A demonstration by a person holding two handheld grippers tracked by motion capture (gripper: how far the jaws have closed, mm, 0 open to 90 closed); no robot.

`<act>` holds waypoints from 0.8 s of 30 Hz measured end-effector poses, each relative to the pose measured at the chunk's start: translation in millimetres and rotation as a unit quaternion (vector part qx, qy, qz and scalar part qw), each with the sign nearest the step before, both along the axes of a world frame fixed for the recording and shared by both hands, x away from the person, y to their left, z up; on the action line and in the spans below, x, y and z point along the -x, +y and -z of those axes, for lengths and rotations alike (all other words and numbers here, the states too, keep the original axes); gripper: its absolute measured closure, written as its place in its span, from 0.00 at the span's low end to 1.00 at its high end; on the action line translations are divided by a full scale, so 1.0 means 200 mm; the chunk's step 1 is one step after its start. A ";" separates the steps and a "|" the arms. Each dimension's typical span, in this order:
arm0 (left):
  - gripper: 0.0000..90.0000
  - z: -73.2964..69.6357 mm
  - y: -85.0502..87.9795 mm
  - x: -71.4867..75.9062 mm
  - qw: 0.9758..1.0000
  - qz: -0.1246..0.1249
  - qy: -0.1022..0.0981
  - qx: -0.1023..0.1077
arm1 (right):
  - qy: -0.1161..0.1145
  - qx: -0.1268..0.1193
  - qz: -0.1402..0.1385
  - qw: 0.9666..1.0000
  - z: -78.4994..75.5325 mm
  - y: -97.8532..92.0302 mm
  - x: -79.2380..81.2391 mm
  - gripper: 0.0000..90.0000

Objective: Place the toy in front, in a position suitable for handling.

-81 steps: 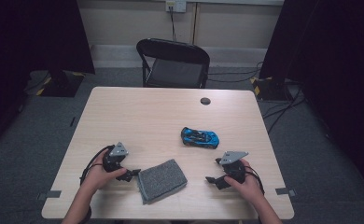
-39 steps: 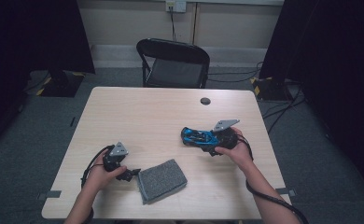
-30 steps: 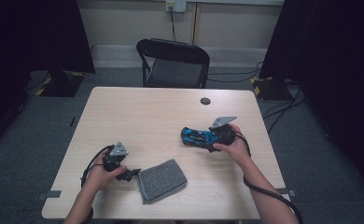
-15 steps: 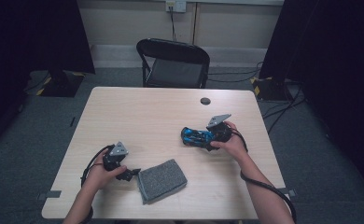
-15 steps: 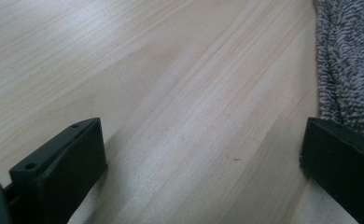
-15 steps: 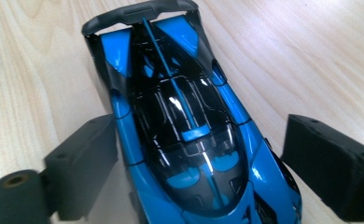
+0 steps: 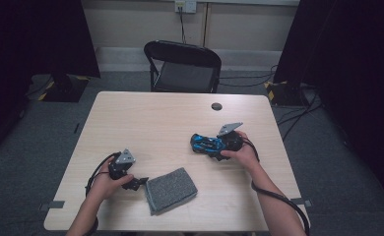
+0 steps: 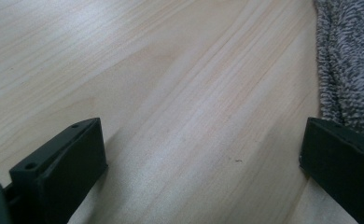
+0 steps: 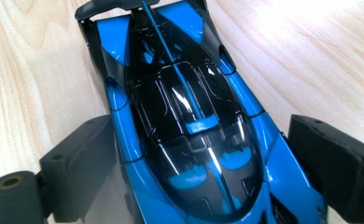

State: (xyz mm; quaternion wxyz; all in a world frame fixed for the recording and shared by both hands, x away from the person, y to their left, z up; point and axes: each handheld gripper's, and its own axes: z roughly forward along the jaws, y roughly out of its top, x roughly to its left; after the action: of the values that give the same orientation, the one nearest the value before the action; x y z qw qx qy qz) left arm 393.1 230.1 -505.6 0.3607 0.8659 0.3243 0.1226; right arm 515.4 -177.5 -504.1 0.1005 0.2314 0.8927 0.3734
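Right of the grey cloth (image 7: 171, 190), toward the far right part of the table (image 7: 145, 118), sits a blue and black toy car (image 7: 206, 144). Right gripper (image 7: 228, 142) at the car's right end; its own view has the car (image 9: 194, 126) running lengthwise between the two black jaws, one on each flank. Left jaw looks pressed against the car's side, right jaw at or just off the other side; cannot tell whether the grip is closed on it. Car's wheels appear to be on the tabletop. Left gripper (image 7: 140, 181) lies just left of the cloth, near the table's front edge, hand (image 7: 107, 183) wrapped around it. Its view has jaws spread wide with bare wood between, holding nothing; cloth (image 8: 348, 60) edge right by the right-hand jaw. Small dark round disc (image 7: 216, 106) beyond the car, near the far edge. Black folding chair (image 7: 185, 66) behind the table.
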 end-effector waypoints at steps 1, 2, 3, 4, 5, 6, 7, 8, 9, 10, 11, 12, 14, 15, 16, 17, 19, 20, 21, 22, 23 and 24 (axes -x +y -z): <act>0.00 0.00 0.00 0.00 1.000 0.000 0.000 0.000 | 0.000 0.001 0.001 1.000 0.00 0.00 0.00 0.14; 0.00 0.00 0.00 0.00 1.000 0.000 -0.001 -0.001 | 0.001 0.002 0.002 1.000 -0.01 -0.01 0.01 0.15; 0.00 0.00 0.00 0.00 1.000 0.000 0.000 0.000 | 0.003 0.004 0.003 1.000 -0.01 -0.01 0.01 0.17; 0.00 0.00 0.00 0.00 1.000 0.000 0.000 0.000 | 0.003 0.005 0.003 1.000 -0.01 -0.02 0.01 0.19; 0.00 0.00 0.00 0.00 1.000 0.000 0.000 0.000 | 0.004 0.007 0.003 1.000 -0.02 -0.02 0.02 0.21; 0.00 0.00 0.00 0.00 1.000 0.000 0.000 0.000 | 0.004 0.008 0.006 1.000 -0.02 -0.03 0.03 0.22; 0.00 0.00 0.00 0.00 1.000 0.000 0.000 0.000 | 0.004 0.007 0.011 1.000 -0.02 -0.04 0.03 0.22; 0.00 0.00 0.00 0.00 1.000 0.000 0.000 0.000 | 0.005 0.005 0.015 1.000 -0.02 -0.04 0.04 0.23; 0.00 0.00 0.00 0.00 1.000 0.000 0.000 0.000 | 0.005 0.004 0.018 1.000 -0.02 -0.05 0.05 0.23; 0.00 0.00 0.00 0.00 1.000 0.000 0.000 0.000 | 0.006 0.005 0.021 1.000 -0.02 -0.05 0.06 0.23; 0.00 0.00 0.00 0.00 1.000 0.000 0.000 0.000 | 0.005 0.005 0.026 1.000 -0.02 -0.05 0.06 0.24; 0.00 0.00 0.00 0.00 1.000 0.000 0.000 0.000 | 0.006 0.007 0.029 1.000 -0.02 -0.05 0.07 0.24; 0.00 0.00 0.00 0.00 1.000 0.000 0.000 0.000 | 0.008 0.009 0.040 0.999 -0.03 -0.05 0.08 0.25; 0.00 0.00 0.00 0.00 1.000 0.000 0.000 -0.001 | 0.008 0.010 0.046 0.999 -0.03 -0.05 0.09 0.25; 0.00 0.00 0.00 0.00 1.000 0.000 0.000 0.000 | 0.006 0.011 0.051 0.999 -0.03 -0.04 0.10 0.25; 0.00 0.00 0.00 0.00 1.000 0.000 0.000 -0.001 | 0.006 0.012 0.054 0.998 -0.03 -0.04 0.10 0.25; 0.00 0.00 0.00 0.00 1.000 0.000 0.000 0.000 | 0.012 0.014 0.068 0.998 -0.03 -0.03 0.11 0.26; 0.00 0.00 0.00 0.00 1.000 -0.001 0.000 0.001 | 0.013 0.014 0.072 0.997 -0.03 -0.03 0.12 0.26; 0.00 0.00 0.00 0.00 1.000 -0.001 0.000 0.001 | 0.014 0.015 0.077 0.997 -0.04 -0.03 0.13 0.26; 0.00 0.00 0.00 0.00 1.000 -0.001 0.000 0.001 | 0.015 0.014 0.080 0.997 -0.04 -0.03 0.13 0.26; 0.00 0.00 0.00 0.00 1.000 -0.001 0.000 0.001 | 0.016 0.014 0.084 0.996 -0.04 -0.03 0.14 0.26; 0.00 0.00 0.00 0.00 1.000 -0.001 0.000 0.001 | 0.016 0.013 0.086 0.996 -0.04 -0.03 0.14 0.26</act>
State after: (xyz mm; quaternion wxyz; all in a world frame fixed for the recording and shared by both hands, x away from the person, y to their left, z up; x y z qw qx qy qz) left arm 393.1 230.0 -505.7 0.3612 0.8653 0.3251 0.1229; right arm 487.7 -183.0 -496.8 0.1213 0.3118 0.8759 0.3477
